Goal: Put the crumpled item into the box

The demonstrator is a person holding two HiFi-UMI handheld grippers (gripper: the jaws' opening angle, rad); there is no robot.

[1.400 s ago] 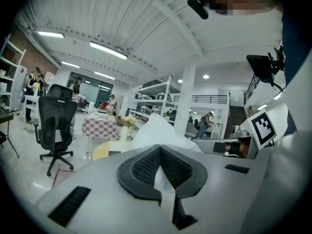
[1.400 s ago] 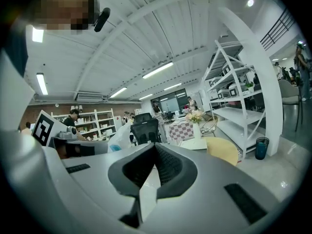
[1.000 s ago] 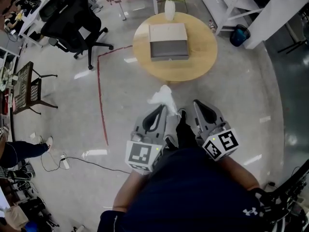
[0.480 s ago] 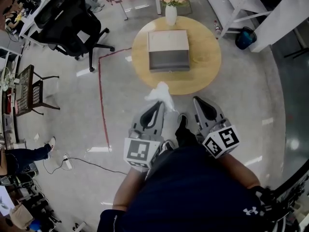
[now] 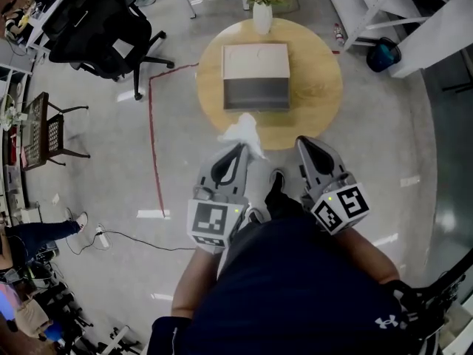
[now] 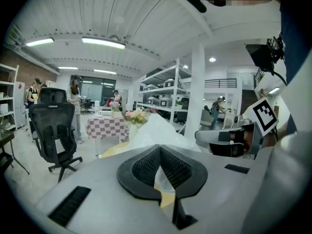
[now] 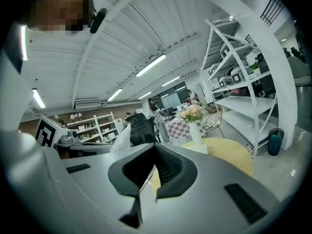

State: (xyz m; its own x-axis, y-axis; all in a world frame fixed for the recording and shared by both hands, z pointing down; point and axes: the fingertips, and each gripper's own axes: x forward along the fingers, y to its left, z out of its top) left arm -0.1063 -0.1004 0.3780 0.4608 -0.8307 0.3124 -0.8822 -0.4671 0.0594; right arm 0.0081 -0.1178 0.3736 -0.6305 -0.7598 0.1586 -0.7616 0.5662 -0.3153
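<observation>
Two grippers are in your hands. Your left gripper (image 5: pixel 242 148) has its jaws closed on the crumpled white sheet (image 5: pixel 240 132), which is pinched between the fingertips and billows out beyond them, level with the near edge of the round wooden table (image 5: pixel 318 87). Your right gripper (image 5: pixel 304 143), jaws together, holds nothing. The open rectangular box with a pale lid and grey inside (image 5: pixel 256 76) sits at the table's centre.

Bright, even light from the ceiling strip lights (image 6: pixel 100 42), so I barely get shadows. The floor (image 5: pixel 384 161) has pale glare streaks. Both gripper views bow hard toward black corners, and the left gripper (image 6: pixel 160 150) looks soft up close.
</observation>
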